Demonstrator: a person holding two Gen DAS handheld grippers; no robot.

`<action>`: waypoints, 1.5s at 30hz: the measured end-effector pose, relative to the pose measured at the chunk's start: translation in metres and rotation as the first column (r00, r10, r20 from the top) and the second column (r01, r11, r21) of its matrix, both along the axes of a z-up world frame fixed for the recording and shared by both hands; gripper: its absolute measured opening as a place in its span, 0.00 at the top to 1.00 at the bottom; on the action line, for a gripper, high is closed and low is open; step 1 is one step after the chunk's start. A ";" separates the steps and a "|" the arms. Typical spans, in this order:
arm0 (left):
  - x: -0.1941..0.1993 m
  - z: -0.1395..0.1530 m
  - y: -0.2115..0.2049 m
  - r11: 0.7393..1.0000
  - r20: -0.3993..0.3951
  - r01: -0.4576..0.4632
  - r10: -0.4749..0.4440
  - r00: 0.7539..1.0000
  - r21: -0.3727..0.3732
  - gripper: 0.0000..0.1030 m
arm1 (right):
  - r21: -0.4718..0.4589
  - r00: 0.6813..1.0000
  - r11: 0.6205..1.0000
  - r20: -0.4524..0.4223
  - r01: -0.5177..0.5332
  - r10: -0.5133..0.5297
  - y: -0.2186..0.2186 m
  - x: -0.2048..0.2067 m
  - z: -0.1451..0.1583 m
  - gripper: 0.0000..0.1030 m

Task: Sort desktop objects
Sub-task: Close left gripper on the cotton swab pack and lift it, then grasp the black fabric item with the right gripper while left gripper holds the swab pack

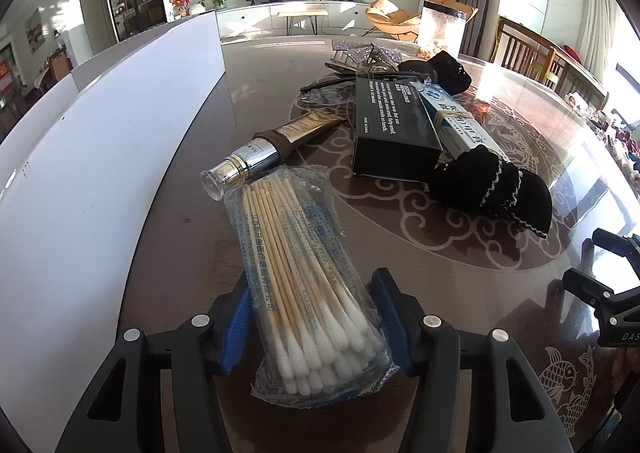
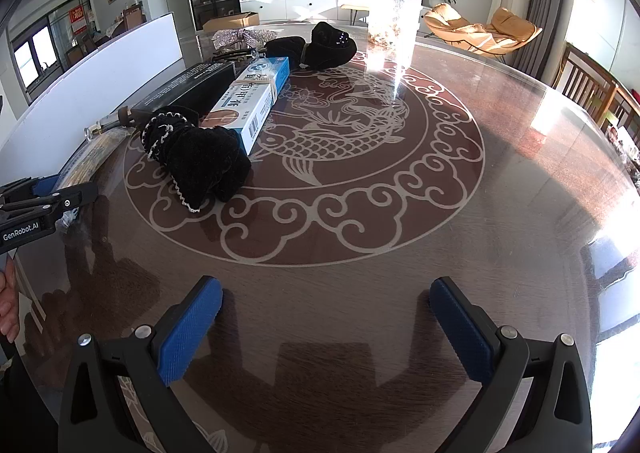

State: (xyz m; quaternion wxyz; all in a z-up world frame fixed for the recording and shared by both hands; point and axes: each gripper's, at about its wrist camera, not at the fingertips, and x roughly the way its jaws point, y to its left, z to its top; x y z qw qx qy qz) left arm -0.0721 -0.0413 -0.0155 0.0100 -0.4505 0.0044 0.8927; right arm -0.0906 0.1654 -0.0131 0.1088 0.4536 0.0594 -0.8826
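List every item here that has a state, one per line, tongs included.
Left tongs: shut on the bag of cotton swabs.
Right tongs: open, holding nothing.
Bag of cotton swabs: sealed, its swab end between the blue pads.
Pump bottle: lying on its side, clear cap on.
Black box: closed, lying flat.
Blue-white box: closed, propped against the black box.
Near black cloth: bunched up.

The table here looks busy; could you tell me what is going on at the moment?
A person is sorting items on the round table with two handheld grippers. The left gripper has its fingers on either side of a bag of cotton swabs, though whether it grips the bag is unclear. The right gripper hovers open and empty. A black box, a blue-white box, a pump bottle and black fabric pieces lie unsorted.
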 end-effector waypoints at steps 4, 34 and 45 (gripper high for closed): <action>0.007 0.001 -0.004 1.000 0.008 0.000 0.000 1.000 0.017 0.50 | 0.000 1.000 1.000 0.000 0.000 0.000 0.000 0.000 0.000 0.00; 0.025 0.006 -0.007 0.998 0.020 0.017 -0.018 1.000 0.067 0.54 | 0.000 1.000 1.000 0.000 -0.001 0.001 0.000 0.000 0.000 0.00; 0.028 0.021 -0.011 0.996 -0.007 0.025 -0.024 1.000 0.082 0.54 | 0.000 1.000 1.000 0.000 -0.001 0.001 0.000 0.000 0.000 0.00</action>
